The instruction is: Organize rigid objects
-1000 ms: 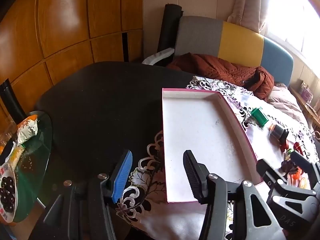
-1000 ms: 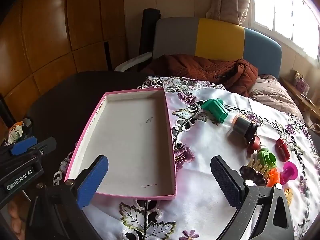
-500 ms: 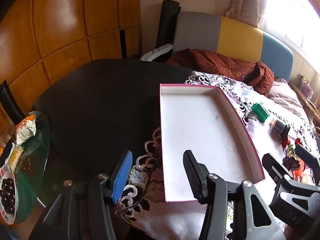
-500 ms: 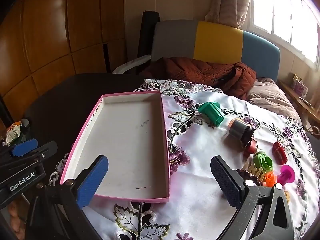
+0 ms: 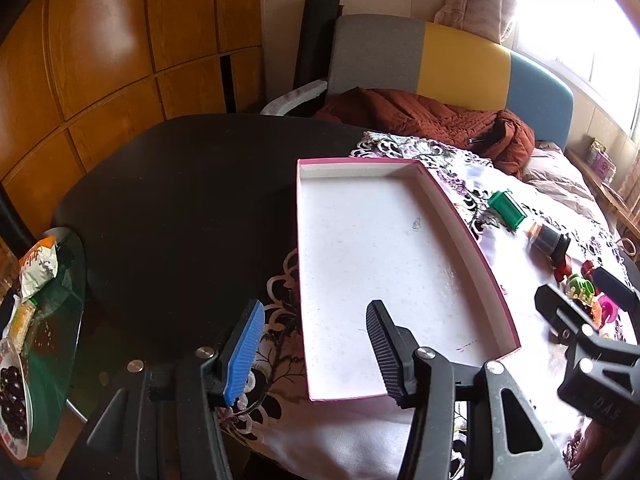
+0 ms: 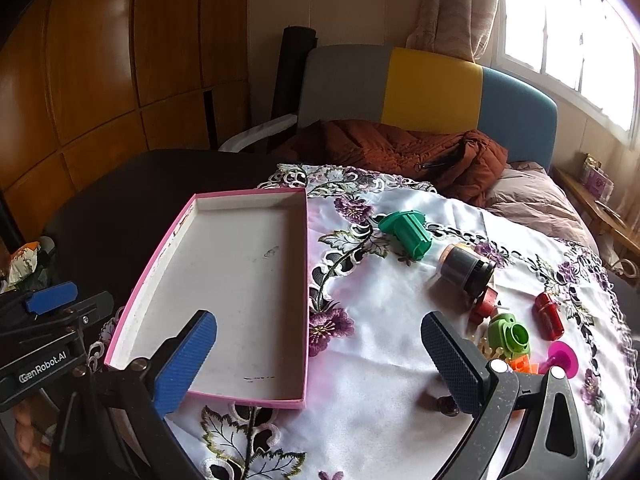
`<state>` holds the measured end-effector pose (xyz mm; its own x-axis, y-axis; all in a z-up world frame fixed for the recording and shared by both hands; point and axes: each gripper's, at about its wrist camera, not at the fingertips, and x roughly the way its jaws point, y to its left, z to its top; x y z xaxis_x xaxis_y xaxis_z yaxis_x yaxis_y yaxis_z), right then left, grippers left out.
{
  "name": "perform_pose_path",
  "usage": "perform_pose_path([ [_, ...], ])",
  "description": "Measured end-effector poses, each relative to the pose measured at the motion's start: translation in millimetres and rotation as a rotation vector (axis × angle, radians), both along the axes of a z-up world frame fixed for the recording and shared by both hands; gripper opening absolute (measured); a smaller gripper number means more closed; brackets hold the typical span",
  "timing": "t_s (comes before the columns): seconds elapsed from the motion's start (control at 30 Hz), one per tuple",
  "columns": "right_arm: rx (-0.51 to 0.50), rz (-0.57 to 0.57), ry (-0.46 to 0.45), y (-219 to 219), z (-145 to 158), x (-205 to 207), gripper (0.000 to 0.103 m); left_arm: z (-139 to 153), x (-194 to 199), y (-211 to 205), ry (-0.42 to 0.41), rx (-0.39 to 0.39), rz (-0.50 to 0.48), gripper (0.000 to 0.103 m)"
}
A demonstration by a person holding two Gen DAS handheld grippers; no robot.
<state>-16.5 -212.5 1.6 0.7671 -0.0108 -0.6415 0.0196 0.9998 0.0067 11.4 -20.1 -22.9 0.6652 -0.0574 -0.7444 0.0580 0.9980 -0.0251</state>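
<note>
An empty pink-rimmed white box (image 6: 301, 280) (image 5: 472, 236) lies on the flowered tablecloth (image 6: 384, 340). Right of it are small rigid objects: a green cylinder piece (image 6: 406, 229) (image 5: 506, 209), a dark jar on its side (image 6: 466, 266) (image 5: 550, 238), a red cap (image 6: 485, 304), a red capsule (image 6: 549, 316), a green ring piece (image 6: 510, 333) and a pink suction cup (image 6: 562, 358). My left gripper (image 5: 312, 350) is open and empty over the box's near left corner. My right gripper (image 6: 320, 360) is open and empty above the cloth, between box and objects.
The black round table (image 5: 180, 200) extends left of the cloth. A glass side table (image 5: 52, 312) with snacks and dark fruit stands at far left. A sofa (image 6: 432, 92) with a brown coat (image 6: 400, 152) lies behind. Wooden panels line the wall.
Both grippers have drifted slightly back and up; the box and objects look a little farther away. Nothing was grasped or moved on the table.
</note>
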Motion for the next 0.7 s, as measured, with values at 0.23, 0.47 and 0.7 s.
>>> perform_pose_path([
  [0.23, -0.004, -0.03, -0.01, -20.3, 6.2, -0.6, 0.103, 0.4, -1.1, -6.2, 0.02, -0.035, -0.047, 0.054],
  [0.47, 0.016, -0.019, 0.018, -30.4, 2.2, 1.2, 0.103, -3.4, -0.3, -10.2, 0.062, -0.094, -0.098, 0.054],
  [0.7, 0.086, -0.049, 0.029, -66.1, 4.3, 4.1, 0.103, -7.1, 0.5, -16.7, 0.086, -0.102, -0.144, 0.054],
])
